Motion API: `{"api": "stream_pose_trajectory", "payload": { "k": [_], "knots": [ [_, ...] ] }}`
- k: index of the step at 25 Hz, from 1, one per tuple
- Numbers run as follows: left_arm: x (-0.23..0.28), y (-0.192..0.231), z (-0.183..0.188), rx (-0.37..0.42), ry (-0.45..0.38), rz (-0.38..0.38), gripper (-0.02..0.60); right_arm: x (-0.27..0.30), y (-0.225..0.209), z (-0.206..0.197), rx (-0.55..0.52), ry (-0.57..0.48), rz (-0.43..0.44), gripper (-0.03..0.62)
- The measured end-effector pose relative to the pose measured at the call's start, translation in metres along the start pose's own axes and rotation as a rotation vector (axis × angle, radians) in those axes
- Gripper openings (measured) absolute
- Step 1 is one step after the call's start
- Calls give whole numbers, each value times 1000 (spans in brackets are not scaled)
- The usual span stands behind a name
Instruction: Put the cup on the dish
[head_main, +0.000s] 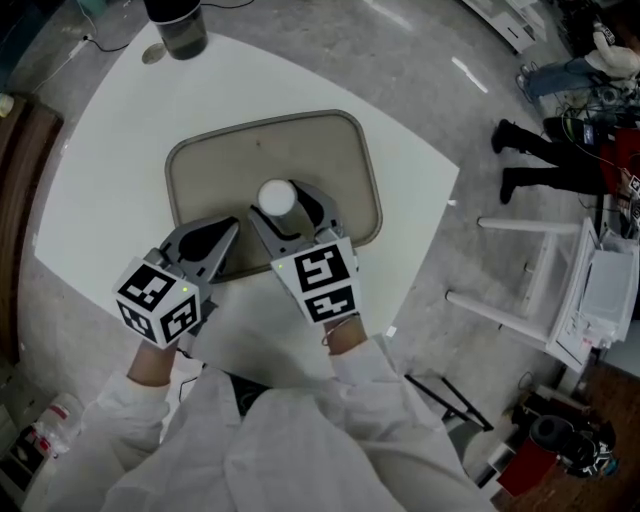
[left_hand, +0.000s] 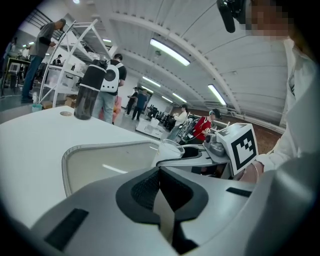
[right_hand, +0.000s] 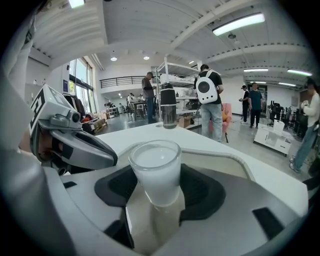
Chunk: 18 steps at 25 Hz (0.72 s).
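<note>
A small white cup (head_main: 276, 197) stands upright between the jaws of my right gripper (head_main: 287, 212), which is shut on it over the near part of the beige dish (head_main: 330, 150). In the right gripper view the cup (right_hand: 155, 172) sits between the dark pads, its base at the dish surface (right_hand: 235, 165); I cannot tell whether it touches. My left gripper (head_main: 225, 235) is just left of the right one at the dish's near edge, shut with nothing in it. From the left gripper view (left_hand: 160, 172) the cup (left_hand: 169, 150) and dish (left_hand: 100, 165) lie ahead to the right.
A dark tumbler (head_main: 180, 25) stands at the far edge of the white table (head_main: 110, 180), next to a small round disc (head_main: 152, 53). A white rack (head_main: 560, 290) lies on the floor to the right. People stand around beyond the table.
</note>
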<state>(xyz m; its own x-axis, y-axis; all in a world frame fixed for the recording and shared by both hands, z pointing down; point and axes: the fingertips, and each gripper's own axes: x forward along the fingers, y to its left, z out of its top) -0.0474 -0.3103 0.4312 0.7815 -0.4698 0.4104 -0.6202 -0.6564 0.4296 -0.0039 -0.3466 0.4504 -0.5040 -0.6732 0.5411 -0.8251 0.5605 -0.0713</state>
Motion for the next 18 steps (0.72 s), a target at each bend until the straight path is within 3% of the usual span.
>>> {"api": "stream_pose_trajectory", "payload": {
  "k": [18],
  "knots": [
    [28,7,-8,-47,22,-20,9,17,-15,-13,72,-36,-5,275]
  ]
}}
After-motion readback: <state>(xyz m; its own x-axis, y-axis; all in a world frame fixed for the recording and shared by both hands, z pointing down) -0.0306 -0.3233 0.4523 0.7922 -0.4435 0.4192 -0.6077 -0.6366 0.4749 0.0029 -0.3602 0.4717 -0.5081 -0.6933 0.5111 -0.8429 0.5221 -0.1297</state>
